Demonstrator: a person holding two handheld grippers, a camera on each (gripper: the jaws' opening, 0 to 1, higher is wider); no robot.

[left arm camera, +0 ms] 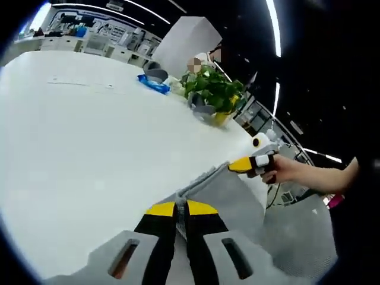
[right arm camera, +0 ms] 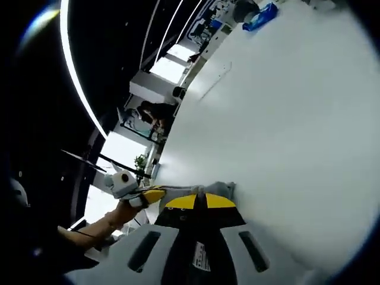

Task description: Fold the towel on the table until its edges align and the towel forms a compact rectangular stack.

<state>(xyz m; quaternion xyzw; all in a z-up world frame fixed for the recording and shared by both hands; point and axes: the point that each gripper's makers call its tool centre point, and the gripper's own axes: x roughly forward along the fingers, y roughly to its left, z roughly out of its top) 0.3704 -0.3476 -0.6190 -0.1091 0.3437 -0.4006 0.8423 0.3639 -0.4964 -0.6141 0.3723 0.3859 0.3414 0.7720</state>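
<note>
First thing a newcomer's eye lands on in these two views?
Probably the yellow-tipped black left gripper, jaws closed on the edge of the grey cloth towel at the bottom of the left gripper view, with the right gripper pinching the same edge farther right. Next, the big white table and the leafy green potted plant at its far edge.

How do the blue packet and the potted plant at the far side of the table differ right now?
In the left gripper view, the blue packet lies low and flat on the table, while the potted plant stands upright and bushy. The blue packet is blue; the potted plant is green-leaved, with yellow at its base. The blue packet sits further along the far edge from the right gripper. Both rest on the table, clear of the towel.
</note>
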